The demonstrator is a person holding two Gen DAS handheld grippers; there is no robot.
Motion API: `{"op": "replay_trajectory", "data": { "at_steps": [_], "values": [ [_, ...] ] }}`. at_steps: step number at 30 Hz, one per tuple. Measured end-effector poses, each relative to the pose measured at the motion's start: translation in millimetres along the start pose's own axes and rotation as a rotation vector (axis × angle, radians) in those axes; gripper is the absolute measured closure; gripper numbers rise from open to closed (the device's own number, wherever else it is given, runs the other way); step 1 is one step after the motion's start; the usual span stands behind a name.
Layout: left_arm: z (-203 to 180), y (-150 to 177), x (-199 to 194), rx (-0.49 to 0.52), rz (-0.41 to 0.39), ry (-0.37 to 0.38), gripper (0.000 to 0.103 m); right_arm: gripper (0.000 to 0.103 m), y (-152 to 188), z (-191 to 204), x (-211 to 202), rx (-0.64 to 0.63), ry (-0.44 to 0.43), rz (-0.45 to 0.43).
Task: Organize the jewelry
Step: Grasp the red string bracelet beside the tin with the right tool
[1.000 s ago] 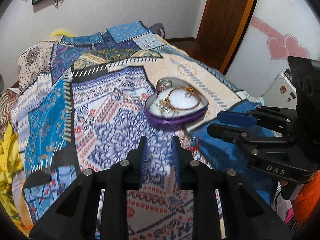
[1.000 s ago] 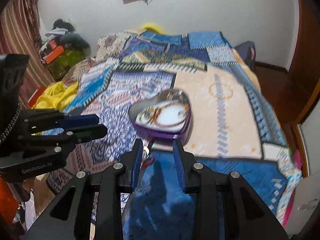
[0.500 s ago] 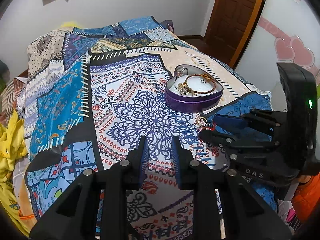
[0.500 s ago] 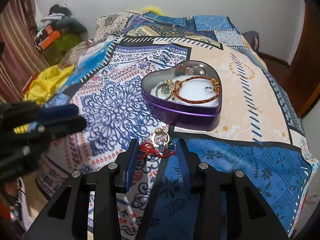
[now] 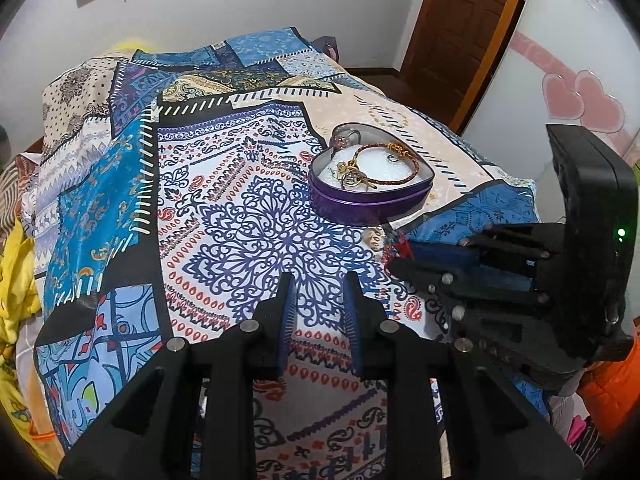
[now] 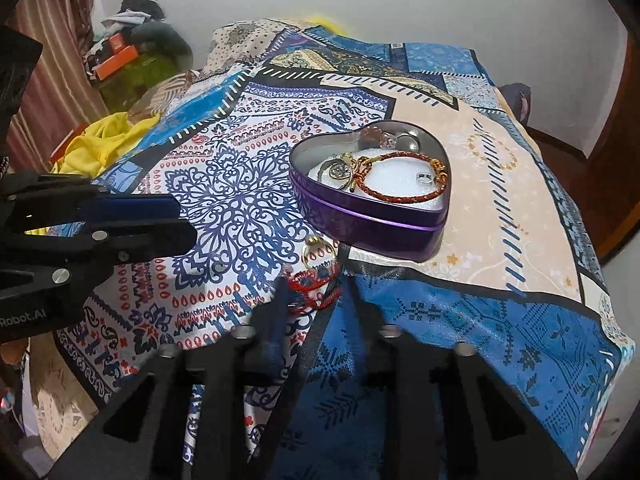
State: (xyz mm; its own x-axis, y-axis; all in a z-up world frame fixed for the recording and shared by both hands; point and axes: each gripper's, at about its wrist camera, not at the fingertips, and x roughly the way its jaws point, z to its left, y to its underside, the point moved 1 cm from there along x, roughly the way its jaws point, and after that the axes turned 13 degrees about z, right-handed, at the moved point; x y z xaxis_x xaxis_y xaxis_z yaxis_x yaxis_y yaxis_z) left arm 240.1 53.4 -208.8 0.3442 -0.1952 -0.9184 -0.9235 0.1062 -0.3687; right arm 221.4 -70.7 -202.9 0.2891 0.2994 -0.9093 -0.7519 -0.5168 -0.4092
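A purple heart-shaped tin point(image 6: 380, 216) sits open on the patterned bedspread, also in the left wrist view point(image 5: 368, 204). It holds a red-and-gold braided bracelet point(image 6: 400, 196), rings and small charms. In front of the tin lie a gold ring point(image 6: 316, 246) and a red string bracelet point(image 6: 316, 284), the string also showing in the left wrist view point(image 5: 400, 246). My right gripper point(image 6: 316, 304) is open with its fingertips straddling the red string bracelet. My left gripper point(image 5: 318, 296) is open and empty over the bedspread, left of the tin.
The patchwork bedspread point(image 5: 200, 200) covers the whole bed. Yellow cloth point(image 6: 100, 140) and a pile of clutter point(image 6: 136, 56) lie beyond the bed's left side. A wooden door point(image 5: 460, 40) stands at the back right.
Both grippers have come lower and closer to the bed. My right gripper has moved forward so its fingertips now flank the red string bracelet. The tin has not moved.
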Motion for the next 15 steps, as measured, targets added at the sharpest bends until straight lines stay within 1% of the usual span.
{"op": "replay_trajectory", "data": {
  "at_steps": [1,4,10,15],
  "values": [
    [-1,0,0,0.003,-0.001,-0.001,0.08,0.096,-1,-1,1,0.001,-0.009,0.002],
    [-5,-3,0,0.01,-0.004,0.003,0.08,0.096,-1,-5,0,0.015,-0.037,-0.006],
    [-13,-14,9,0.024,0.02,0.035,0.08,0.096,8,-14,-11,0.059,-0.014,-0.04],
    [-24,-24,26,0.045,0.06,0.029,0.08,0.096,17,-31,-26,0.097,0.001,-0.074]
  ]
}}
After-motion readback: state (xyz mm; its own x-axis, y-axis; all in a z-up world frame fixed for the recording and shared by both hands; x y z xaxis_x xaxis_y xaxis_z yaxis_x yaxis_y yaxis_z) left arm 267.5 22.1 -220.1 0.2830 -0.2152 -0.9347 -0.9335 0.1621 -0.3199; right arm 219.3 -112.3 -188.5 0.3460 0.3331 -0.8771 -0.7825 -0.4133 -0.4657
